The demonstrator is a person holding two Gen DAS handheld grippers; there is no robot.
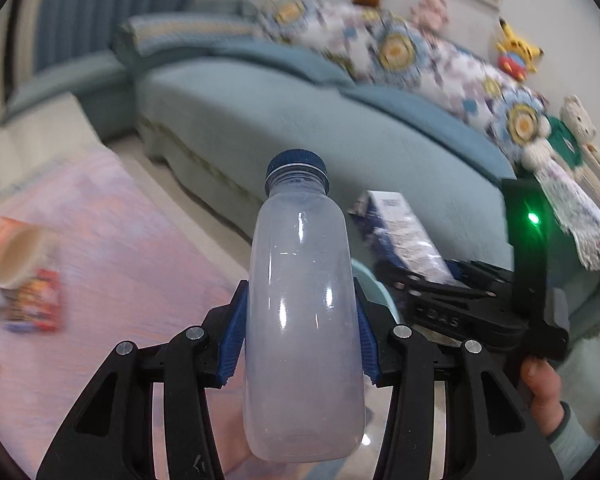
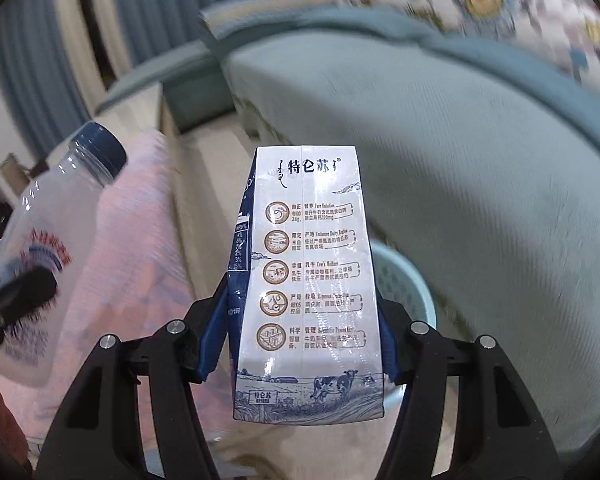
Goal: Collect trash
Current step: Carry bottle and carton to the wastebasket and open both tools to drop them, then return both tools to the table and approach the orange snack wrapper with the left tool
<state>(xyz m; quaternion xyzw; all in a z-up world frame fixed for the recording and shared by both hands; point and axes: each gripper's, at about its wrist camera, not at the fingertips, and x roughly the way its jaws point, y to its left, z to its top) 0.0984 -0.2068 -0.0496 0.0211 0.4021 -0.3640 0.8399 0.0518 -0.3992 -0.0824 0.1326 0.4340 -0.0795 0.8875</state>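
Right tool [image 2: 306, 344] clamps a milk carton [image 2: 306, 280], long axis running straight out along its fingers; left tool [image 1: 300, 344] likewise pinches a capped bottle [image 1: 302, 320]. Directly beyond and below the carton sits a pale blue basket [image 2: 404, 284], so the right tool looks nearer to it.

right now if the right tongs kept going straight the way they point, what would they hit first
Probably the light blue basket: it sits just past the milk carton clamped in the right tongs, on the floor by the sofa. Depth is unclear.
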